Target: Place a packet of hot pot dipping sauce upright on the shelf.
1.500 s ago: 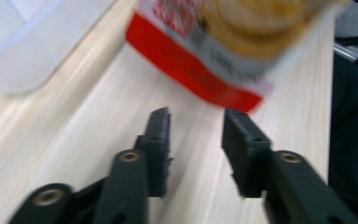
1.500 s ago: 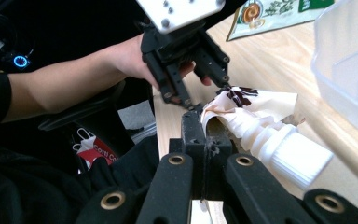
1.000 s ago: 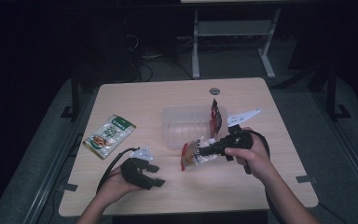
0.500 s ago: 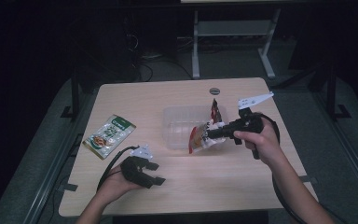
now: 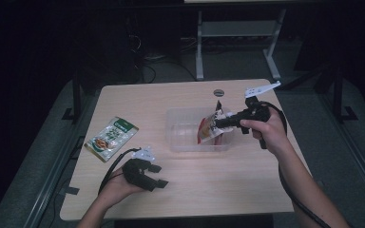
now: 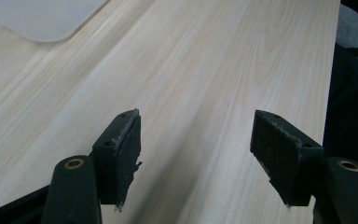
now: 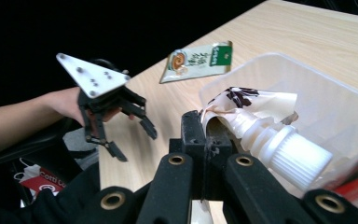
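Note:
My right gripper (image 5: 218, 123) is shut on a red and white spouted pouch (image 5: 208, 129) and holds it above the clear plastic container (image 5: 183, 128) at the table's middle. In the right gripper view the jaws (image 7: 207, 128) pinch the pouch (image 7: 256, 100) beside its white screw cap (image 7: 293, 156), over the container (image 7: 335, 107). My left gripper (image 5: 159, 176) rests near the table's front left edge, open and empty. Bare wood (image 6: 205, 60) lies between its two pads (image 6: 196, 154).
A green snack packet (image 5: 112, 137) lies flat at the table's left, also seen far off in the right gripper view (image 7: 196, 60). A corner of the container (image 6: 42, 16) shows at the top left of the left gripper view. A small round grommet (image 5: 218, 92) sits near the table's far edge.
My right gripper has carried the pouch up and away from the table's front, from just before the container to over it. The left hand has stayed where it was.

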A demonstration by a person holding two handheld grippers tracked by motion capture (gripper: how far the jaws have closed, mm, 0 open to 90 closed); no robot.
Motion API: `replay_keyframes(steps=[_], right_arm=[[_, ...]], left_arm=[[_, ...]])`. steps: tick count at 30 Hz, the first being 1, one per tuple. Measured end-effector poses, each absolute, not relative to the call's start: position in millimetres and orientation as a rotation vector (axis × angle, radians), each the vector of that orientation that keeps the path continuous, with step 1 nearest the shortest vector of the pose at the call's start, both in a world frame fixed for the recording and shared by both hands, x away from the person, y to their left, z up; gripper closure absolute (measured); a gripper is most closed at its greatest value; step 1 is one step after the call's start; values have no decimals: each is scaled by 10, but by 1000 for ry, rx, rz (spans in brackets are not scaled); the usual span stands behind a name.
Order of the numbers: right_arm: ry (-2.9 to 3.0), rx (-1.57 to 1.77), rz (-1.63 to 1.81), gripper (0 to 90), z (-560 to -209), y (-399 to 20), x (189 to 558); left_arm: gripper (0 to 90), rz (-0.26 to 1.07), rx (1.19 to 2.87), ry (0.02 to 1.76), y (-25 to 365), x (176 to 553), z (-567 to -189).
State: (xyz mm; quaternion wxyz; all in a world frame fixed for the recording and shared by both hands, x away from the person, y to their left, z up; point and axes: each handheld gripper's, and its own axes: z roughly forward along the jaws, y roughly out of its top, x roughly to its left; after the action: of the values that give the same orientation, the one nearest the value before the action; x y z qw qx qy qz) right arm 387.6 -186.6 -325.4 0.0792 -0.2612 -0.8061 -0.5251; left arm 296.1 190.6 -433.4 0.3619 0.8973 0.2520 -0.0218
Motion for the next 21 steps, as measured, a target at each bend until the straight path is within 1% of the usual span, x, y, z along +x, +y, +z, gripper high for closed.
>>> replay_keyframes(steps=[11,21], right_arm=[[-2461,-837,-1507,900,-3297,-1918,4058],[-2468,-851,-1473,900,-3363,-1872,4127]], left_arm=[[331,-63,2315,655,1913,2967,-4345],[331,-66,2317,648,1915,2969,-4353]])
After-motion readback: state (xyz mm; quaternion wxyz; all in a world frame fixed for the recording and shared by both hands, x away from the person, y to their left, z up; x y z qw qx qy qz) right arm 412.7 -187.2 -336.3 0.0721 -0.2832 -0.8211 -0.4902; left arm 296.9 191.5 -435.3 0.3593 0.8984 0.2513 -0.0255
